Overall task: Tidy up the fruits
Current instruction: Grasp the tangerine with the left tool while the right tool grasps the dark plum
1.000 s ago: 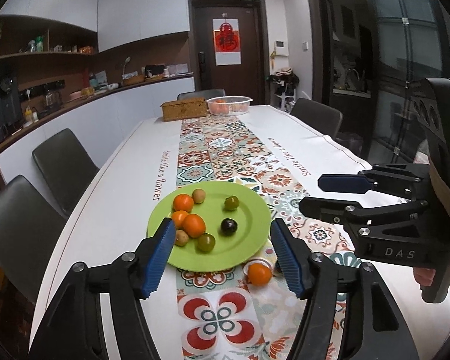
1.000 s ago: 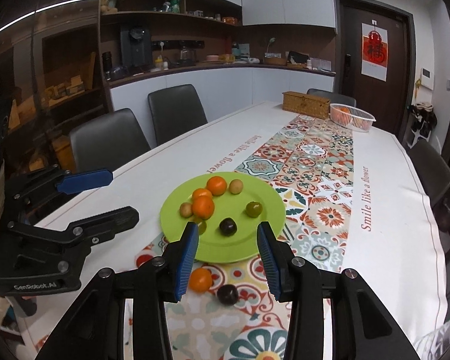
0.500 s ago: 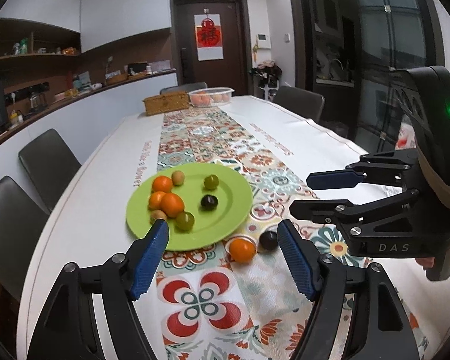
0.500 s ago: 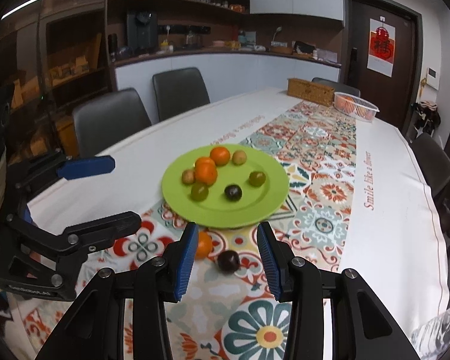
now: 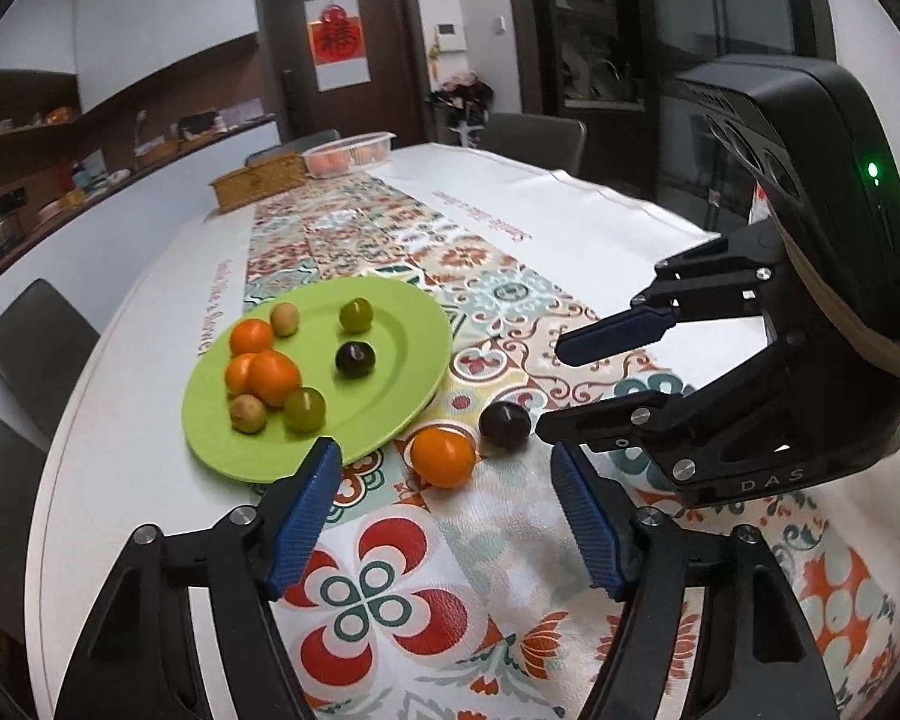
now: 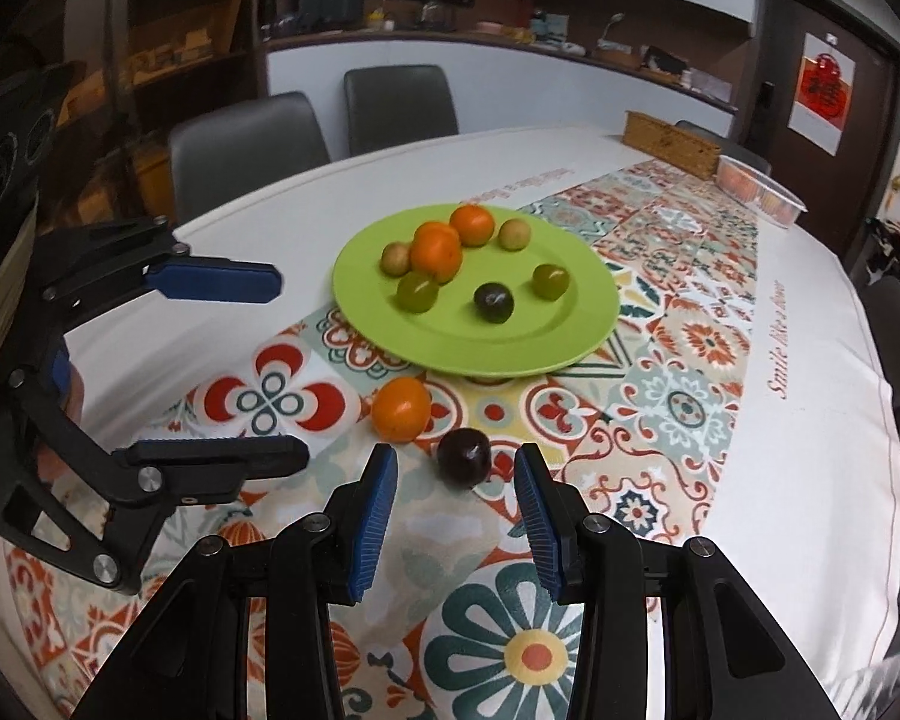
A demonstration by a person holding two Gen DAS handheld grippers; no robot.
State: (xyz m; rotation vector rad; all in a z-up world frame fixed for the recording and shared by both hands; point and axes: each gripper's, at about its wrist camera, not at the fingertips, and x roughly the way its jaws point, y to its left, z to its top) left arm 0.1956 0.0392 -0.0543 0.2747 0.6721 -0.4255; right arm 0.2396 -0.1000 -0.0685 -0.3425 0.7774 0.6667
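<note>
Left wrist view: the left gripper (image 5: 444, 516) has its blue pads apart and closing, nothing pinched. A loose orange (image 5: 443, 456) lies on the patterned table runner (image 5: 390, 600) ahead of the gap, untouched. Just beside it sits a dark plum (image 5: 505, 426). The green plate (image 5: 402, 372) carries three oranges, two green fruits, two small tan ones and another dark plum. The right gripper (image 5: 561, 384) hovers by the loose plum, jaws parted, empty.

Right wrist view: the right gripper (image 6: 456, 510) stands narrowly spread, and the dark plum (image 6: 464, 456) sits on the runner just ahead of its tips, not touched. The orange (image 6: 401, 408) rests beside it, near the plate (image 6: 570, 324) rim. The left gripper (image 6: 285, 369) hangs at left, empty.
</note>
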